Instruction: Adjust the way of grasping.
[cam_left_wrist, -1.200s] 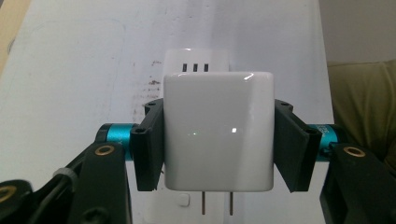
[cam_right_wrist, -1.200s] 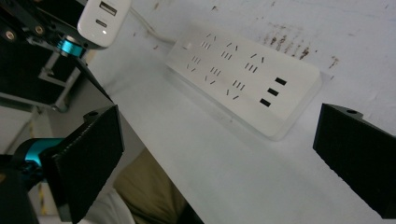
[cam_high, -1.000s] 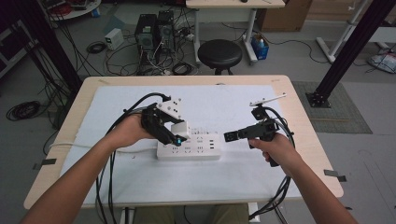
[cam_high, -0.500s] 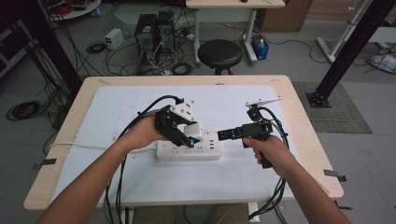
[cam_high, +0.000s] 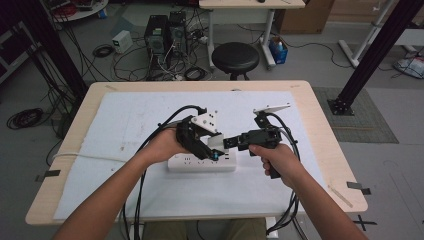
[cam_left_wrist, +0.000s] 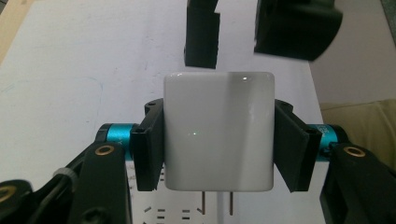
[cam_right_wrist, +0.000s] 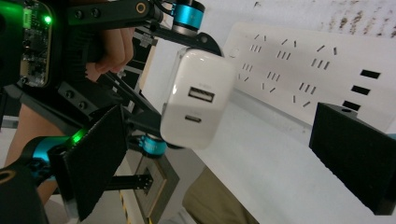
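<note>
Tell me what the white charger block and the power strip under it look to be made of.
Charger block: apparently glossy white plastic, shown by sharp highlights and reflections; its prongs look metal. Power strip: white plastic, seemingly more matte, with no comparable glare.

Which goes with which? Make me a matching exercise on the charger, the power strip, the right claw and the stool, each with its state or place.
1 charger
2 power strip
3 right claw
4 stool

a flat on the white mat
b beyond the table
c open
d clamped in the left claw

Pairs: 1-d, 2-a, 3-c, 4-b
</note>
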